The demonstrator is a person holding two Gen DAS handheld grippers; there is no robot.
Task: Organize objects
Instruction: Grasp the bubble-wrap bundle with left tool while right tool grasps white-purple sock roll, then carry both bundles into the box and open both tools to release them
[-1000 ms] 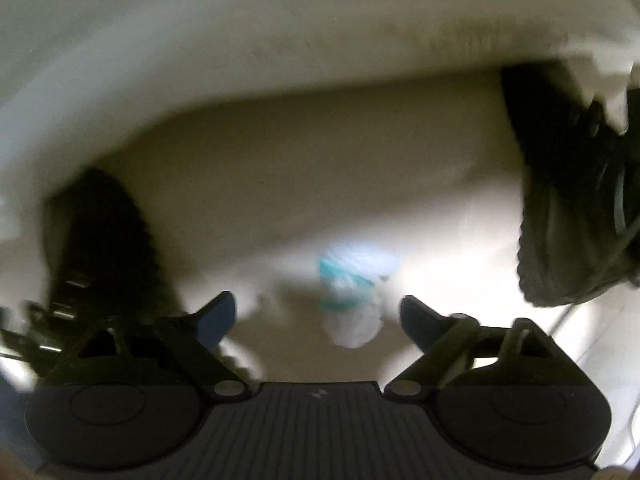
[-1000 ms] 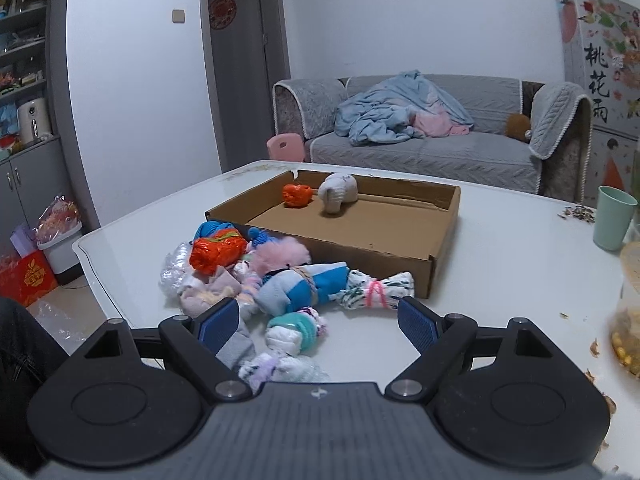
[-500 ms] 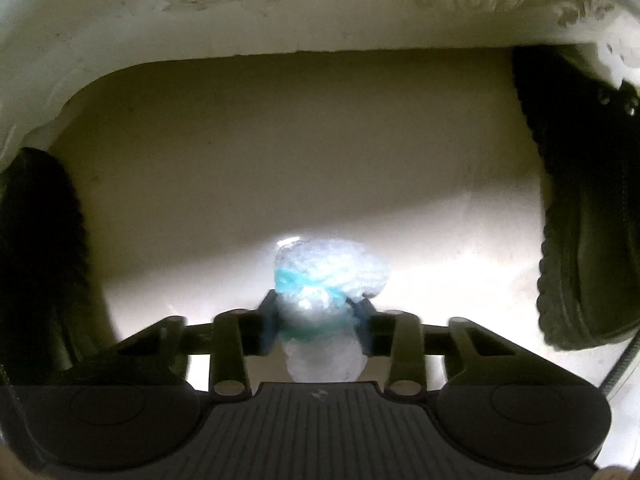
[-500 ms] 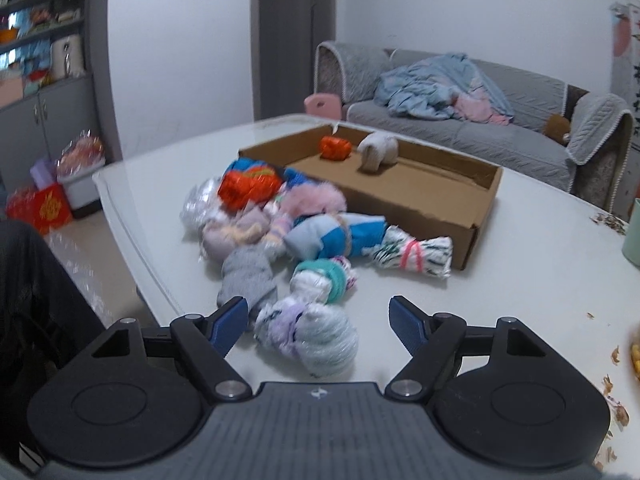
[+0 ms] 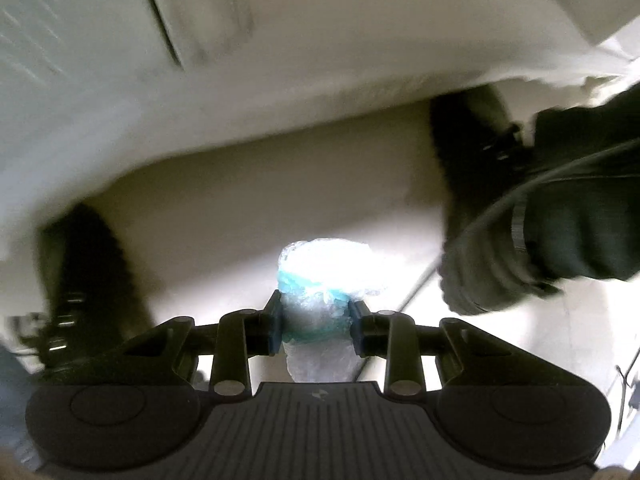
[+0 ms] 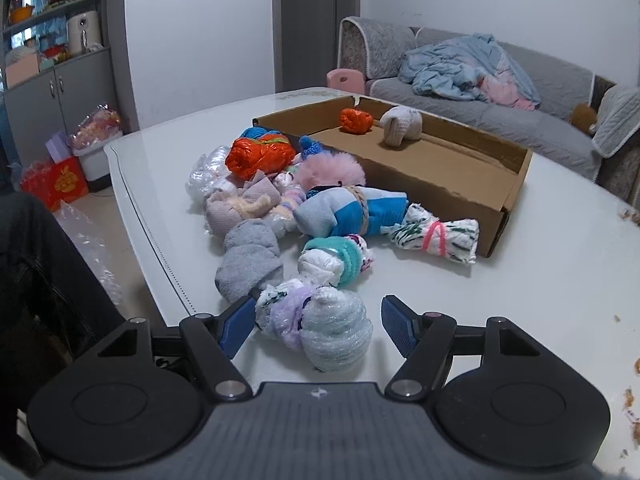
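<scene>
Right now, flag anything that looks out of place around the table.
One bundle is off the table: the left tongs are shut on it above the floor, between black shoes. Crumbs litter the table's right edge. The box has a ragged front wall.

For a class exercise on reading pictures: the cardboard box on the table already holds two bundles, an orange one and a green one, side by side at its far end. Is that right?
Not quite. In the right wrist view the cardboard box on the table does hold two bundles side by side at its far end, but next to the orange bundle lies a beige bundle, not a green one.
</scene>
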